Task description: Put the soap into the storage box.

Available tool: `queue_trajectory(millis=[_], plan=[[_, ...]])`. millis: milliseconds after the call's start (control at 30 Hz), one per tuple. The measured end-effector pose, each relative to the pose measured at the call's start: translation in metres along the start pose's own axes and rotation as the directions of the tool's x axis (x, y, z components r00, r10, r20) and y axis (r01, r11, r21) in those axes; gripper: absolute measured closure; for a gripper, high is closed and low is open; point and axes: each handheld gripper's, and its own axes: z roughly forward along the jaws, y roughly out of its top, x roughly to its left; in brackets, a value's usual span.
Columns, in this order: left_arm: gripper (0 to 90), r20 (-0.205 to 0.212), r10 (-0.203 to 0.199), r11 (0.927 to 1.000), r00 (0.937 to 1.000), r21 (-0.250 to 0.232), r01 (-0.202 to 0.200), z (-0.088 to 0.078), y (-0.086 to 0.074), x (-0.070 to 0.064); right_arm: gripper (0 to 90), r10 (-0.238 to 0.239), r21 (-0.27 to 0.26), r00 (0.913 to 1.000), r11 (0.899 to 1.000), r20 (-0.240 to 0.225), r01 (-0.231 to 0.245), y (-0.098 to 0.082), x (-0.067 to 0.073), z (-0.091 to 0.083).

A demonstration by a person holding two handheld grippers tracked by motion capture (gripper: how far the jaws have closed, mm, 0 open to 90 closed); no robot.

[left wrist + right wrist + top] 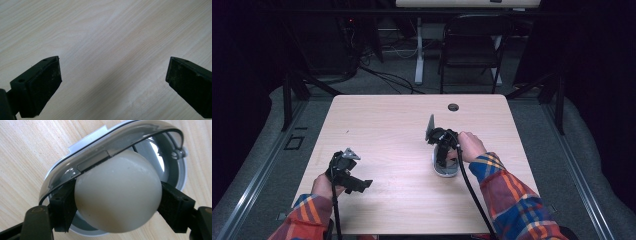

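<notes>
My right gripper (pixel 118 203) is shut on a smooth white egg-shaped ball (pixel 117 192), with one black pad on each side of it. The ball sits low inside a round grey container (pixel 183 170) whose clear hinged lid (pixel 100 147) stands open just behind it. In the high view this container (pixel 445 170) lies right of the table's middle, and the right gripper (pixel 443 157) points down into it. My left gripper (pixel 354 182) rests near the front left of the table. Its jaws (pixel 112 80) stand wide open over bare wood, with nothing between them.
The light wooden table (pixel 387 120) has a round cable hole (pixel 453 107) near its far edge. Beyond the table stand a dark folding chair (pixel 472 50) and a desk leg (pixel 418 50) on a grey floor with cables.
</notes>
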Motion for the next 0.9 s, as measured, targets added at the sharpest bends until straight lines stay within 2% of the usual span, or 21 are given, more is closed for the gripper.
queue_trajectory(millis=[167,233,467,533,700,900], plan=[[0.3,0.0,0.001,1.0,1.0,0.001,-0.001,0.0,0.0,0.0,18.6,0.007,-0.004,1.0,1.0,-0.003,-0.007,-0.005,0.0,-0.006],[0.3,0.0,0.001,1.0,1.0,0.001,-0.001,0.0,0.0,0.0,16.3,0.011,-0.021,0.9999,1.0,-0.006,-0.011,-0.008,0.0,-0.009],[0.3,0.0,0.001,1.0,1.0,0.002,-0.001,0.0,0.0,0.0,14.2,0.021,-0.043,0.9997,0.999,-0.008,-0.022,-0.018,-0.002,-0.02],[0.3,0.0,0.001,1.0,1.0,0.002,-0.001,0.0,0.0,0.0,13.6,0.03,-0.06,0.9995,0.998,-0.006,-0.03,-0.025,-0.003,-0.025],[0.3,-0.001,0.001,1.0,1.0,0.003,-0.001,0.0,0.0,0.0,12.9,0.04,-0.064,0.9992,0.997,0.003,-0.04,-0.036,-0.006,-0.031],[0.3,-0.001,0.001,1.0,1.0,0.003,-0.001,0.0,0.0,0.0,11.3,0.064,-0.066,0.998,0.996,0.002,-0.063,-0.051,-0.009,-0.032]])
